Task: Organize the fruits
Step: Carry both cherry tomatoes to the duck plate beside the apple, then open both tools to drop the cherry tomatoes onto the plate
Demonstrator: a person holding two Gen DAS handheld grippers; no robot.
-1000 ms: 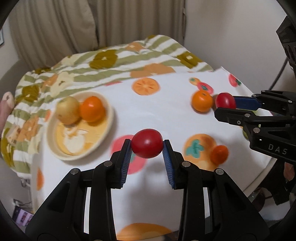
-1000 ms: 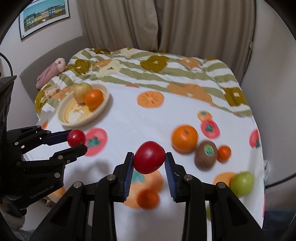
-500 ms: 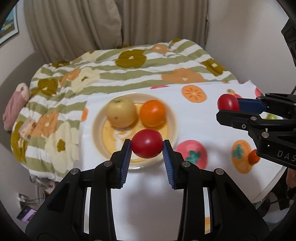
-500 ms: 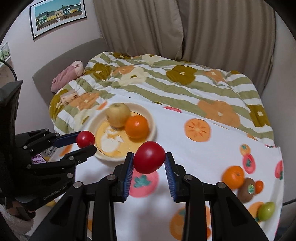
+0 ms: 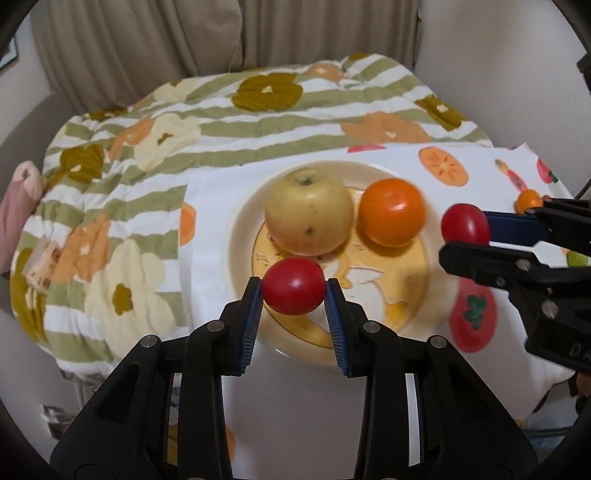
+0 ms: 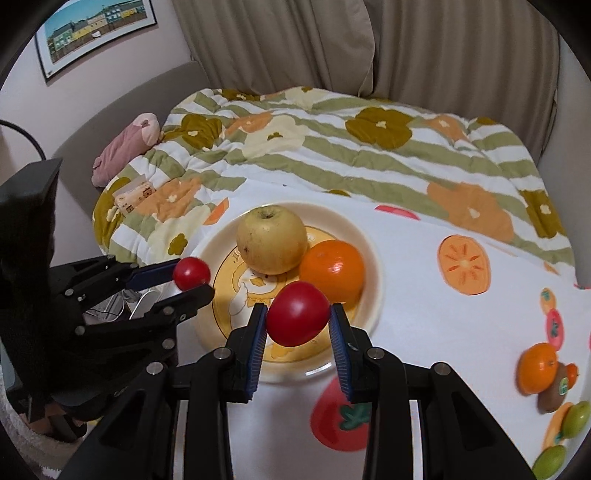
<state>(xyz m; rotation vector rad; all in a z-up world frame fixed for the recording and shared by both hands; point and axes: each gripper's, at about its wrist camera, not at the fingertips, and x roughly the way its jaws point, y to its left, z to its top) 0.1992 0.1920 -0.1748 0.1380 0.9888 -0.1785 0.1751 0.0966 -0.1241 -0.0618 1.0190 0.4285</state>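
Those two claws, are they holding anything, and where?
Yes. The left gripper and the right gripper each pinch a red tomato across its sides.

A home living room or bedroom, beige curtains (image 6: 406, 48) behind a sofa (image 6: 110, 122), flowered striped quilt (image 6: 351, 147), framed town picture (image 6: 92, 33) on the wall, table (image 6: 424, 266) under a fruit-print cloth, plate (image 6: 371, 243) of fruit

plate (image 6: 371, 236) on tablecloth (image 6: 424, 295), holding apple (image 6: 272, 240) w/ orange (image 6: 331, 270) touching at its right; blanket (image 6: 369, 147) behind; more fruit (image 6: 537, 367) far right.
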